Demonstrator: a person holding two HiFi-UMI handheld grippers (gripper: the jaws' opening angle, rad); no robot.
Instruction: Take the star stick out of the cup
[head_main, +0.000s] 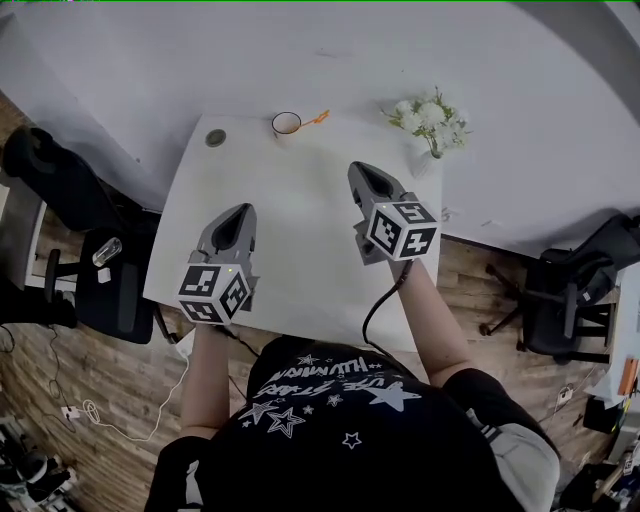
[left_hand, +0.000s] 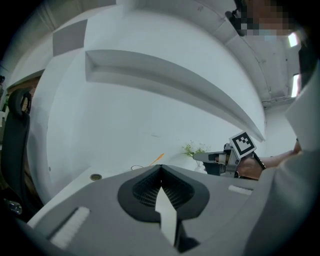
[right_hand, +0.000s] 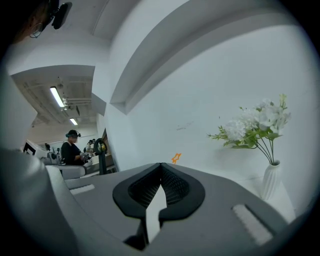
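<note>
**Star stick in the cup, both tools empty**

The star stick (head_main: 317, 117) is standing in the cup (head_main: 286, 124) at the far edge of the bench (head_main: 300, 250), leaning toward the right, so no part of the task is showing as done. The left tool (head_main: 239, 214) and the right tool (head_main: 367, 172) are hovering over the near half, each with its jaws pressed together on nothing. The reach, the grip and the lift are all waiting. The bench between tools and cup is lying bare. A vase of flowers (head_main: 432, 128) is sitting well to the cup's right, and the wall is rising just behind the cup.
</note>
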